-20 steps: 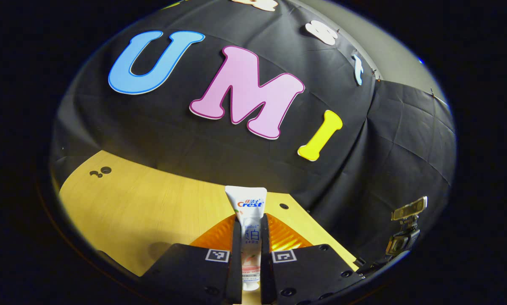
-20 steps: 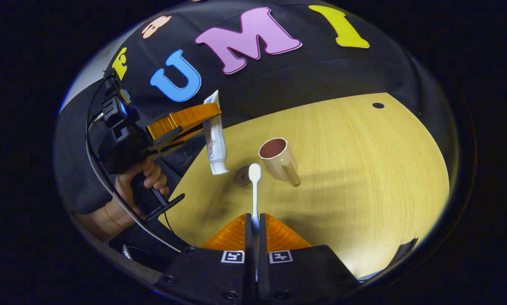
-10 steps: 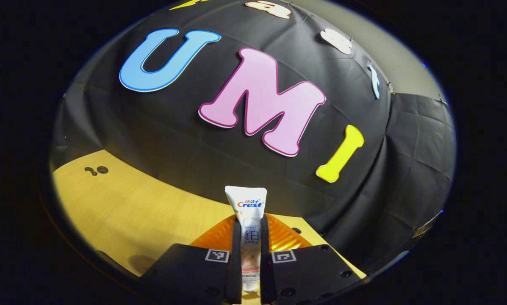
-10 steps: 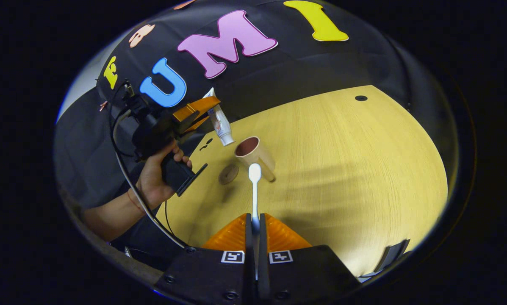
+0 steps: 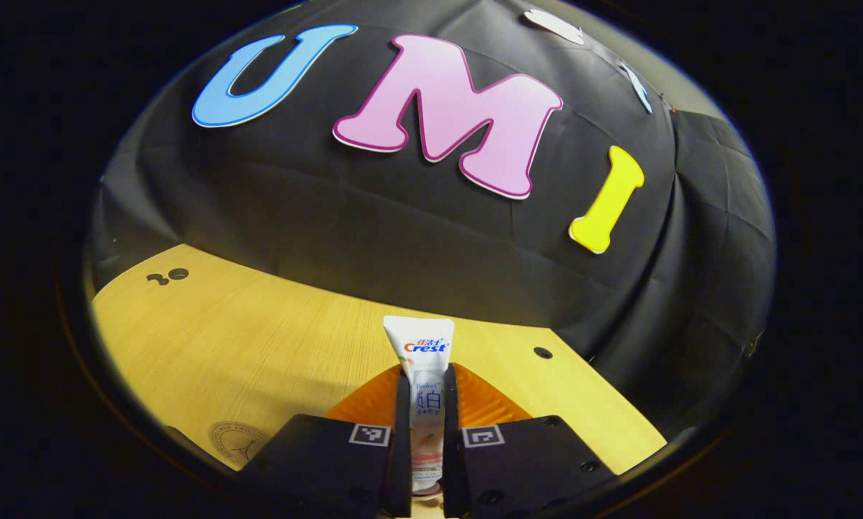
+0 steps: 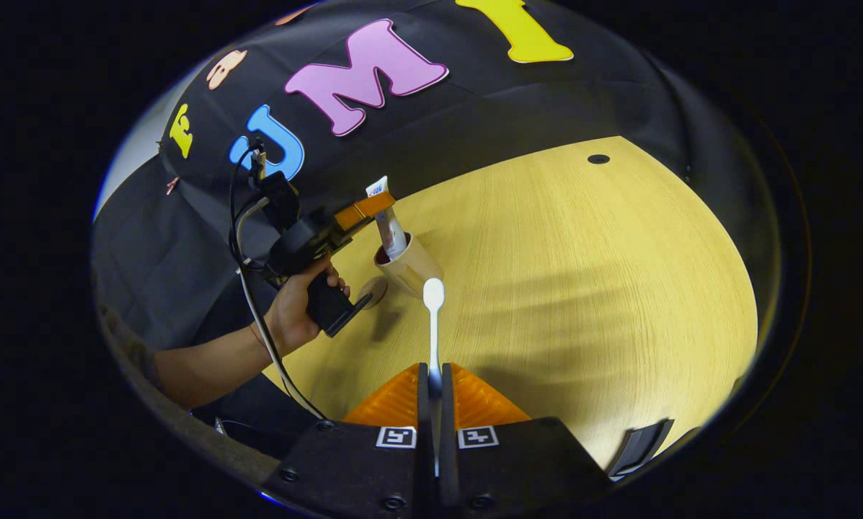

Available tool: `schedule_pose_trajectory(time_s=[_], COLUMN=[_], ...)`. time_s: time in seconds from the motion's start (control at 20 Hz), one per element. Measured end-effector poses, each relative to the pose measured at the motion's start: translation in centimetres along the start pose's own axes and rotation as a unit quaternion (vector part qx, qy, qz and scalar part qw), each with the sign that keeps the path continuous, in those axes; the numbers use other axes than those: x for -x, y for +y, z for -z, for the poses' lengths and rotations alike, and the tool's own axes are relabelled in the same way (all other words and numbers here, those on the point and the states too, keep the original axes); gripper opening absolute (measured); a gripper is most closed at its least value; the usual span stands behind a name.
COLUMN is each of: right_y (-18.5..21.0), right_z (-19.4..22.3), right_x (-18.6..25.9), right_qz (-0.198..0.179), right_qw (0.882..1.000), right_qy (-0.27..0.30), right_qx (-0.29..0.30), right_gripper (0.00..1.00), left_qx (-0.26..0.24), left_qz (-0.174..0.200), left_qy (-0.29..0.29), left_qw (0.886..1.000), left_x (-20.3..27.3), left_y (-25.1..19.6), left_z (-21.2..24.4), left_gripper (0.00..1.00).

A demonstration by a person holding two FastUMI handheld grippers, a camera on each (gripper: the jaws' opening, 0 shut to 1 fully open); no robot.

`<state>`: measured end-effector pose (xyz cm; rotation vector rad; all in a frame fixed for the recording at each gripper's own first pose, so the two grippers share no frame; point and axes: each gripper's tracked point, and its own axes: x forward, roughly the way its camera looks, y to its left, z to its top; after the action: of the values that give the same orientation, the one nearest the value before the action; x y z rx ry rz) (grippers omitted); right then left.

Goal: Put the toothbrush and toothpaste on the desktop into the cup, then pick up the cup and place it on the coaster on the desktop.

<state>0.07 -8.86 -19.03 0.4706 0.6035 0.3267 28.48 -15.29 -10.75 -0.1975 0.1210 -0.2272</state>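
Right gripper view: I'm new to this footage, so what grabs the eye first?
The toothpaste, pinched in the left tongs, dips cap-first into the cup at centre-left. Nearer, the right tongs hold a toothbrush pointing toward that cup.

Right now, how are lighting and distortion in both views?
Left gripper view: fisheye bends the desktop edge; toothpaste sharp and evenly lit. Right gripper view: soft shadow bands cross the desktop; cup and toothbrush clear, no glare.
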Motion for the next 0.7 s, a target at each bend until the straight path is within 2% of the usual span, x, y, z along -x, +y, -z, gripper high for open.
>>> schedule_pose_trajectory(time_s=[0.3,0.4,0.45,0.5,0.55,0.6,0.65,0.7], right_y=[-1.4,-1.7,-1.7,-1.7,-1.7,-1.7,-1.5,-1.2], right_z=[-0.5,-0.8,-0.9,-1.0,-1.1,-1.3,-1.5,-1.7], right_x=[-0.3,-0.4,-0.5,-0.6,-0.6,-0.8,-0.8,-0.8], right_qz=[-0.002,-0.002,-0.003,-0.002,-0.002,-0.002,-0.003,-0.005], right_qw=[1.0,1.0,1.0,1.0,1.0,1.0,1.0,1.0], right_qy=[0.006,0.005,0.005,0.005,0.005,0.005,0.003,0.0], right_qx=[-0.006,-0.01,-0.011,-0.011,-0.009,-0.007,-0.006,-0.007], right_gripper=[0.06,0.06,0.06,0.06,0.06,0.06,0.06,0.06], left_qx=[0.002,0.018,0.021,0.019,0.018,0.022,0.026,0.025], left_qz=[0.006,0.014,0.015,0.015,0.019,0.021,0.022,0.024], left_qy=[0.018,0.046,0.064,0.055,0.05,0.052,0.055,0.058], left_qw=[1.0,0.999,0.998,0.998,0.998,0.998,0.998,0.998], left_x=[0.3,0.6,0.6,0.8,0.9,1.2,1.7,1.9], left_y=[-0.2,-0.4,-0.5,-0.6,-0.7,-0.9,-1.0,-1.2], left_z=[1.4,3.0,4.0,3.6,3.4,3.5,3.6,3.5], left_gripper=[0.28,0.24,0.34,0.31,0.42,0.44,0.39,0.58])
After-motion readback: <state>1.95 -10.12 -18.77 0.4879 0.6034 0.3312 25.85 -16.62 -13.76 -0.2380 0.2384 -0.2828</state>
